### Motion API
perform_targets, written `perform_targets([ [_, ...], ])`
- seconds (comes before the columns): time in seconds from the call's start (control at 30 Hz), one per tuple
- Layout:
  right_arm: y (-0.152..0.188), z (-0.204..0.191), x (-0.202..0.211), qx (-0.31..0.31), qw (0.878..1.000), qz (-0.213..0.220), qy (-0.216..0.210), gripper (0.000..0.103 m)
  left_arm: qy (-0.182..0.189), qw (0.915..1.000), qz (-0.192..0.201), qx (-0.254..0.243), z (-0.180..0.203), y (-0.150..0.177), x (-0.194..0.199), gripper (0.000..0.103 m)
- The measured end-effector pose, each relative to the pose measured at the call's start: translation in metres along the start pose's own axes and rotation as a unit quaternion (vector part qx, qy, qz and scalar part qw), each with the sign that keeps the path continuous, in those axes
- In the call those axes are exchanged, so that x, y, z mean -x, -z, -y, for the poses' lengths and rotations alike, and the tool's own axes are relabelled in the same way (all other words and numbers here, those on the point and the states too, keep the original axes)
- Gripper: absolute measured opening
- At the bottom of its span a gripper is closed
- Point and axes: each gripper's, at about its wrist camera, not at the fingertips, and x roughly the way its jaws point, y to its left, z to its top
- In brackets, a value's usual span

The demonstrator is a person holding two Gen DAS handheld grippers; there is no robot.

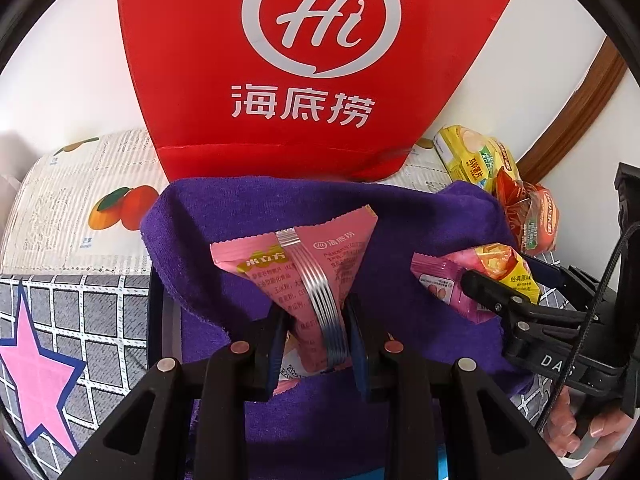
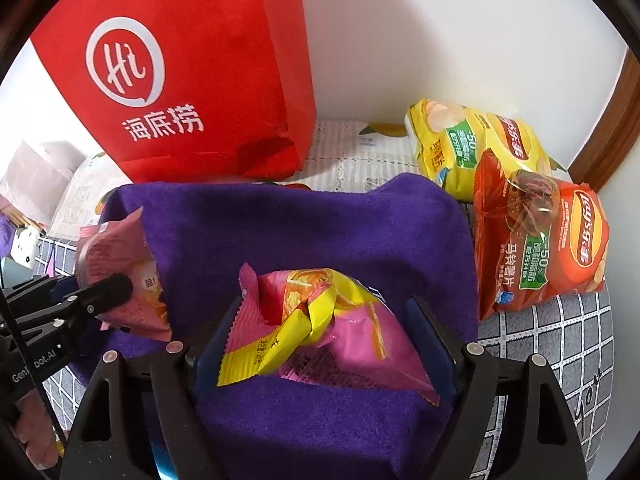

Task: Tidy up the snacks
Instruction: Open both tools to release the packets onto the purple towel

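Observation:
My left gripper is shut on a pink snack packet and holds it upright over a purple towel. The same packet shows at the left of the right wrist view. My right gripper stands around a pink and yellow snack packet that lies on the towel; its jaws sit at the packet's two sides with the packet bunched between them. That gripper and packet also show at the right of the left wrist view. A red paper bag stands behind the towel.
A yellow chip bag and an orange-red chip bag lie at the right by the white wall. A fruit-print cloth and a grid-pattern cover with a pink star lie underneath. A wooden frame runs at far right.

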Motion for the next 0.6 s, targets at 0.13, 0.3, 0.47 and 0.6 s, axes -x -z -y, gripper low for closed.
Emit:
perform_targets([
  [0.13, 0.0, -0.004, 0.005, 0.003, 1.0, 0.01, -0.013, 0.084, 0.002, 1.0, 0.002, 0.002, 0.0, 0.0, 0.002, 0.03],
  [0.3, -0.001, -0.001, 0.012, -0.006, 1.0, 0.025, -0.011, 0.087, 0.002, 0.9999, 0.014, -0.004, 0.003, -0.001, 0.01, 0.044],
  [0.47, -0.003, 0.005, 0.025, -0.025, 0.999, 0.045, -0.016, 0.087, 0.002, 0.9996, 0.027, -0.009, 0.005, -0.002, 0.021, 0.049],
  [0.6, -0.005, 0.009, 0.036, -0.04, 0.997, 0.058, -0.011, 0.087, 0.004, 0.9994, 0.035, -0.008, 0.004, -0.002, 0.029, 0.051],
])
